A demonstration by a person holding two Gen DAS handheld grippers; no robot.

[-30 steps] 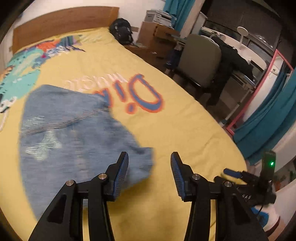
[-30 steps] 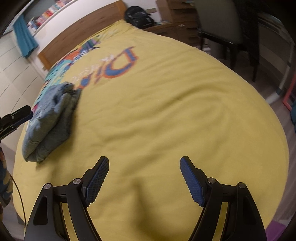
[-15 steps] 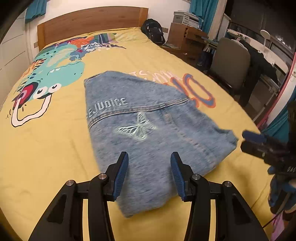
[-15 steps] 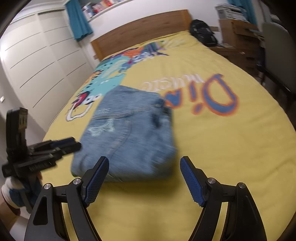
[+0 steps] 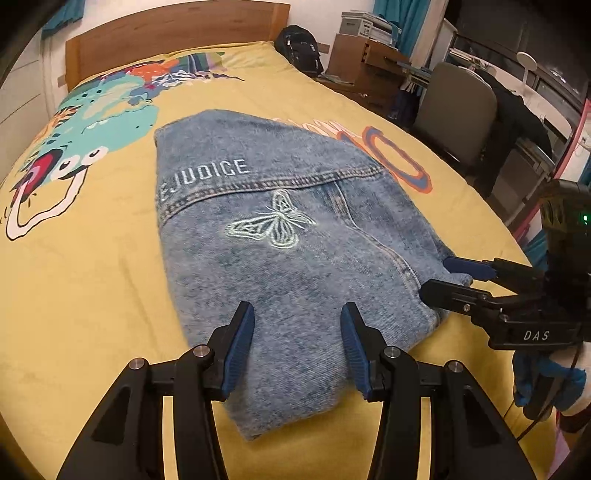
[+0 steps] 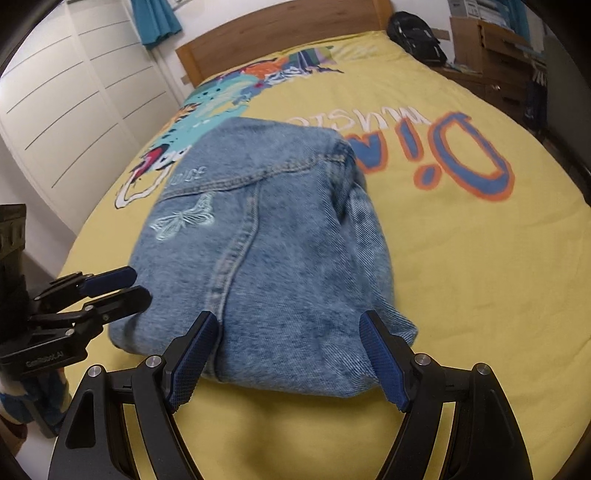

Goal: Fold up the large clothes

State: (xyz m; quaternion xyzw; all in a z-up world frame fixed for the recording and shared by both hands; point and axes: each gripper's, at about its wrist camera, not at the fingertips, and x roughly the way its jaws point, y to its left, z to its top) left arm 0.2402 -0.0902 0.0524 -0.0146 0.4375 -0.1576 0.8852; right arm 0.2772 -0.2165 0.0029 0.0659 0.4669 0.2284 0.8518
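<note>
A folded blue denim jacket [image 5: 295, 236] with a pale butterfly and white lettering lies flat on the yellow bedspread [image 5: 92, 295]. My left gripper [image 5: 297, 347] hovers open over the jacket's near end, with denim under the gap and nothing pinched. My right gripper [image 5: 454, 277] comes in from the right, its tips at the jacket's right edge. In the right wrist view the jacket [image 6: 277, 251] fills the middle. There my right gripper [image 6: 288, 354] stands wide open astride the near hem. The left gripper [image 6: 118, 288] sits at the jacket's near-left corner.
A wooden headboard [image 5: 177, 33] closes the far end of the bed, with a black backpack [image 5: 299, 44] beside it. A grey chair [image 5: 458, 107] and a desk stand along the right. White wardrobe doors [image 6: 66, 103] line the left side.
Both grippers have swung in toward the jacket. The right one came from over bare bedspread to the jacket's near-right edge. The left settled over its near end. Jaw gaps look unchanged.
</note>
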